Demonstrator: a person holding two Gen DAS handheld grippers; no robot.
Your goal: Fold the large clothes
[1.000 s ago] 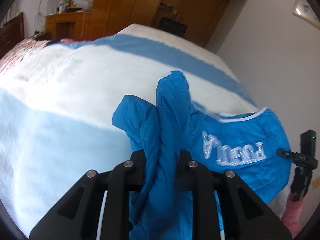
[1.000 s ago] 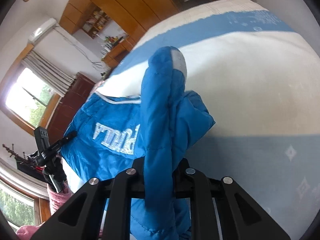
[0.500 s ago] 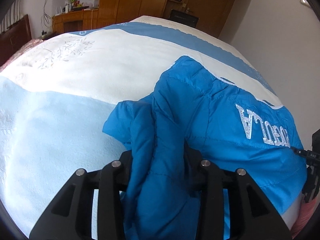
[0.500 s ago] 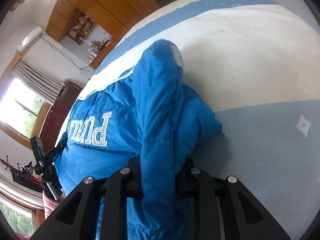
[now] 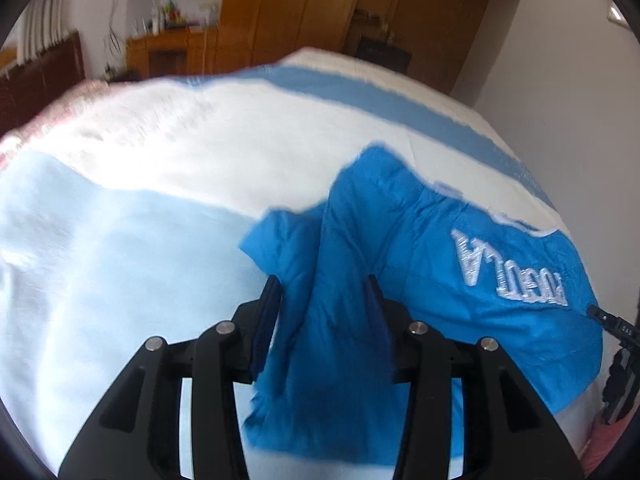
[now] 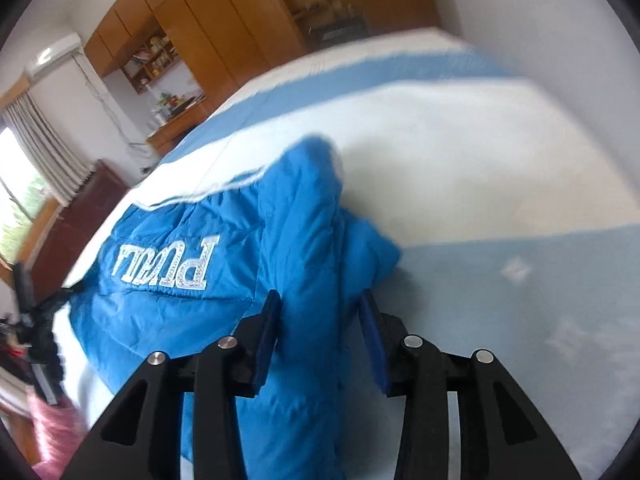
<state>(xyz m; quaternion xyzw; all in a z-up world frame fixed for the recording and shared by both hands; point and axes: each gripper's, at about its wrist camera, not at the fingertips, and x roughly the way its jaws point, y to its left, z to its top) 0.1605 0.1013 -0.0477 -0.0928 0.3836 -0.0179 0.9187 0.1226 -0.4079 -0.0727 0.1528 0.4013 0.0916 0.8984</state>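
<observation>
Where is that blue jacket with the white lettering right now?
The blue jacket lies on the striped bedspread, low and right of centre in the left view. A bunched fold at each side sits between the open jaws of the left tool and right tool.

Jacket point(image 5: 432, 264) lying on the bed point(image 5: 160, 208), a fold between each tool's jaws, wardrobes point(image 5: 288, 12) behind the bed

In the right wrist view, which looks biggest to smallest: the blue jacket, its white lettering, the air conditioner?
1. Blue jacket
2. White lettering
3. Air conditioner, though it is far away, so it only looks smallest.
</observation>
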